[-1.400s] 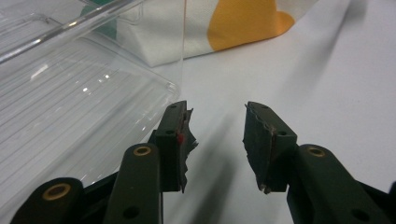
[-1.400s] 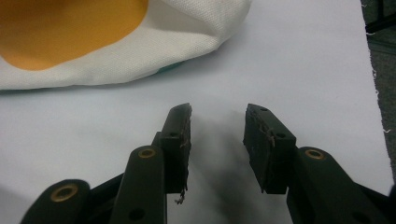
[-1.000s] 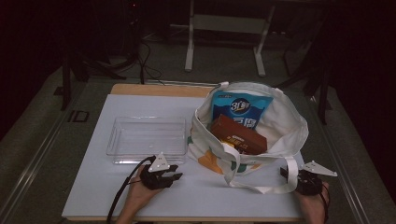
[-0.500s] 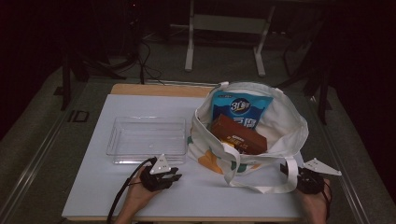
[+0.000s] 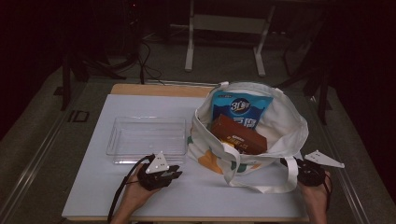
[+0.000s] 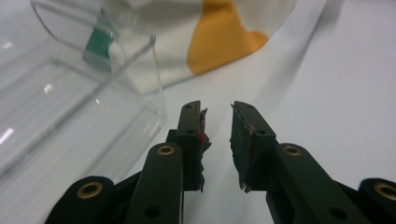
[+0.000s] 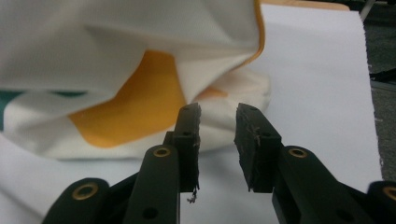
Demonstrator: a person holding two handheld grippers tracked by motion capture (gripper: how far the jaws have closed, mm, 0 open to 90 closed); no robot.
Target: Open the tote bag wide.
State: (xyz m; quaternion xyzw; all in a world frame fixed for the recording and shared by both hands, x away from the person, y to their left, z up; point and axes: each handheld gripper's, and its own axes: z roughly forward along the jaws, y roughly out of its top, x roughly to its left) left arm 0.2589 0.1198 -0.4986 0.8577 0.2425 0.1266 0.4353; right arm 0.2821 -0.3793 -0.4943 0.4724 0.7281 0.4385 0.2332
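**Both grippers off the table, jaws narrowed, nothing picked up yet**

Compared with a second ago, not much is moved on the table itself. The white canvas tote bag with orange and green patches (image 5: 285,135) is parked at the same spot on the right half of the white table top (image 5: 93,186), mouth gaping upward. The blue snack bag with white lettering (image 5: 240,109) and the flat brown rectangular packet (image 5: 238,135) are seen inside it, the blue one standing at the back and the brown one lying in front of it. The clear plastic rectangular tray (image 5: 147,137) is left empty just beside the tote.

What did change: the left gripper (image 6: 218,122) and the right gripper (image 7: 217,122) have been lifted slightly at the near edge. Their jaws have just been closing too, the left one most recently. A narrow gap is kept between each pair of pads, and nothing is caught in either.

So it's probably a setup moment. The left is aimed at the tray corner and the tote's lower side, the right at the tote's bottom fold. Unloading looks not yet begun.
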